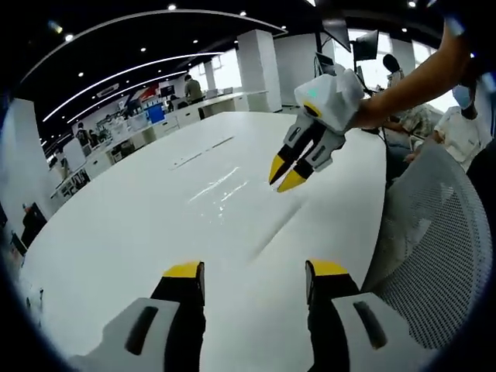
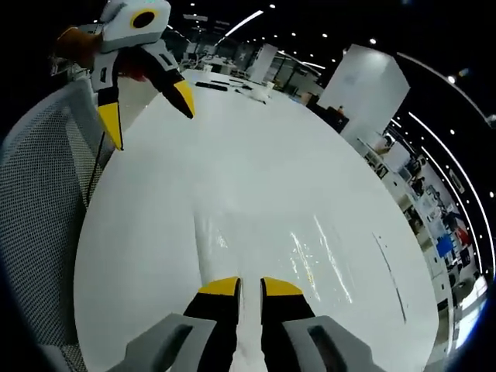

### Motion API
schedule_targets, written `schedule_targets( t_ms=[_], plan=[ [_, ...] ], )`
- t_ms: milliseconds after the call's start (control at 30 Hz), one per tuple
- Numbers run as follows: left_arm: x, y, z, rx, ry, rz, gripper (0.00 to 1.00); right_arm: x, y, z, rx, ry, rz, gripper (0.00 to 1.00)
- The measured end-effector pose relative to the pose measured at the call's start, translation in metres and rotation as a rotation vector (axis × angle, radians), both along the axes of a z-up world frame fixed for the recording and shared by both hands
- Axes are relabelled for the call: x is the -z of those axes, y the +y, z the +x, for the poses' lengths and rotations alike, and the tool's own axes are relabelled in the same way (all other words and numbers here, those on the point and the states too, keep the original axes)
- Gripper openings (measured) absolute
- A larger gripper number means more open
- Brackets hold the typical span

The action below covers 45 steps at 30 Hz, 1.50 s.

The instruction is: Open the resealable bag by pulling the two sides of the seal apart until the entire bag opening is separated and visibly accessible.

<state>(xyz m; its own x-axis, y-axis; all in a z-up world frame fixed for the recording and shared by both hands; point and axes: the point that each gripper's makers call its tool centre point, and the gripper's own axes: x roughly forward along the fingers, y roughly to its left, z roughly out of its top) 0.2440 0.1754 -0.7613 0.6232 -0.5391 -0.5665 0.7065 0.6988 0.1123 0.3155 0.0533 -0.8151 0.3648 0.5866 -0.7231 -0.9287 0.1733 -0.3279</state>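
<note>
Clear resealable bag [image 1: 221, 184] lies flat on the white worktop [image 1: 116, 225], well out from the mesh chair [image 1: 434, 256]; in the right gripper view it spreads just ahead of the fingers [image 2: 322, 260]. Left gripper [image 1: 254, 273]: fingers wide, holding nothing, short of the bag. Right gripper [image 2: 249, 287]: fingers narrow, nearly together; cannot tell whether bag film sits between them. Step judged: approach, seal not yet parted. Next move calls for locating the seal edge and pinching one side with each gripper before pulling apart.
</note>
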Motion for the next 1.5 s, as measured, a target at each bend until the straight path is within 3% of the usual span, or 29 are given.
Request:
schedule_targets(
  t_ms=[333,600,867,1000,1100,1367,1500],
  plan=[
    [-0.002,-0.001,-0.001,0.013,0.003,0.002,0.53,-0.001,-0.019,-0.018,0.105,0.049,0.036,0.15],
    [-0.003,-0.001,-0.006,0.013,0.010,-0.008,0.56,-0.009,-0.049,-0.029,0.309,0.098,0.149,0.20],
    [-0.006,-0.002,-0.011,0.001,0.003,-0.037,0.59,-0.025,-0.079,-0.044,0.513,0.174,0.325,0.27],
    [-0.007,0.000,-0.013,-0.012,0.001,-0.050,0.60,-0.032,-0.089,-0.051,0.572,0.166,0.357,0.29],
    [-0.010,0.001,-0.015,-0.028,0.000,-0.071,0.61,-0.040,-0.095,-0.058,0.635,0.181,0.422,0.31],
    [-0.013,0.009,-0.020,-0.066,-0.004,-0.113,0.65,-0.047,-0.100,-0.076,0.692,0.196,0.486,0.39],
    [-0.018,0.011,-0.023,-0.073,-0.020,-0.128,0.58,-0.051,-0.098,-0.082,0.701,0.200,0.508,0.42]
  ],
)
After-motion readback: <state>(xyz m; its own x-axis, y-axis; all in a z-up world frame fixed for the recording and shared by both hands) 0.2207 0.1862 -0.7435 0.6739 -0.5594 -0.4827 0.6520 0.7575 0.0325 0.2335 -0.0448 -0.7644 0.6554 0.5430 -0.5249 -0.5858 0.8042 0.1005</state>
